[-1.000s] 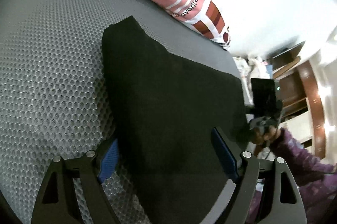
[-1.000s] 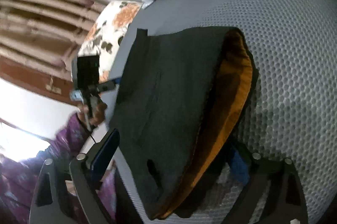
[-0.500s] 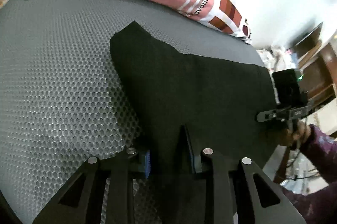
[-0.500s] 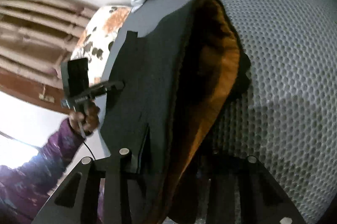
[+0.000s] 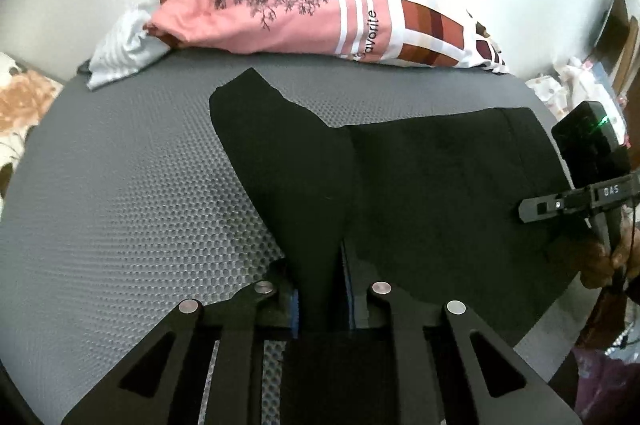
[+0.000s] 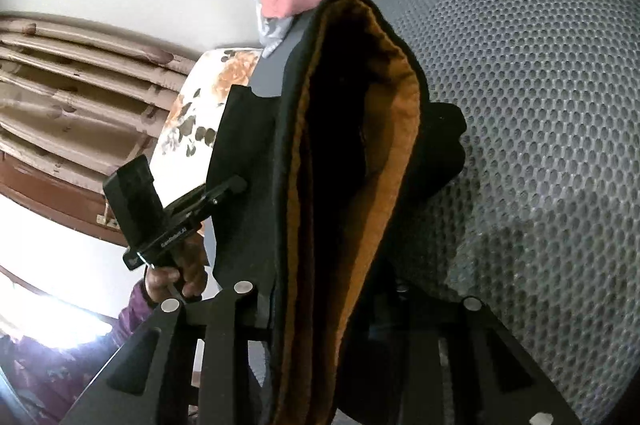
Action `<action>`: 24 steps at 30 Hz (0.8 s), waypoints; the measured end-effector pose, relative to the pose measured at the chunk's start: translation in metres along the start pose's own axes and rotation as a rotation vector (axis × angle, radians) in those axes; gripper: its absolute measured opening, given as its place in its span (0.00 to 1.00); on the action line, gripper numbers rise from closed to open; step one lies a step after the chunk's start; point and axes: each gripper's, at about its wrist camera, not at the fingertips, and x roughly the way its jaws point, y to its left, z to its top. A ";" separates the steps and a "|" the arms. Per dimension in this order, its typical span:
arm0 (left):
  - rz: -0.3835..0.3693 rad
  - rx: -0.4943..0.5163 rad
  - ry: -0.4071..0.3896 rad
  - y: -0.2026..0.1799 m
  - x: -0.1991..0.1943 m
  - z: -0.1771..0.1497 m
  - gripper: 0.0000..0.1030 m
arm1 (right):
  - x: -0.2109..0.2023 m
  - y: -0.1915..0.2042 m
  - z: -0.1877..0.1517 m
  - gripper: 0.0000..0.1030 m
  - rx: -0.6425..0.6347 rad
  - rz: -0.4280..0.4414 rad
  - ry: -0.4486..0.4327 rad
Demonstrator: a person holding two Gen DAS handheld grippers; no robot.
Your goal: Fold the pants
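Black pants (image 5: 420, 193) with an orange-brown lining lie on a grey mesh mattress (image 5: 120, 209). My left gripper (image 5: 322, 299) is shut on a pinched fold of the pants' near edge and lifts it a little. My right gripper (image 6: 320, 309) is shut on the waistband end of the pants (image 6: 320, 153), raised so the lining (image 6: 384, 161) gapes open. The right gripper shows at the right edge of the left wrist view (image 5: 560, 205), and the left gripper shows at the left of the right wrist view (image 6: 224, 189).
A pink printed pillow (image 5: 320, 9) and a striped white cloth (image 5: 120, 53) lie along the mattress's far edge by the white wall. A floral cushion (image 6: 200, 105) sits past the mattress's edge, before a wooden headboard (image 6: 60, 73). Furniture and clutter (image 5: 580, 85) stand at the right.
Both grippers have shut on the pants: one second ago their jaws stood wide open around the cloth. Both then rose, lifting the gripped edges off the mattress.
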 end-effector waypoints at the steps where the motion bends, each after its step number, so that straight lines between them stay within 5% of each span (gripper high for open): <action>1: 0.013 0.008 -0.005 -0.003 -0.001 0.001 0.16 | 0.000 0.001 0.000 0.28 0.004 0.006 -0.007; 24: 0.158 0.026 -0.105 0.015 -0.042 0.012 0.15 | 0.045 0.051 0.033 0.28 -0.010 0.061 -0.038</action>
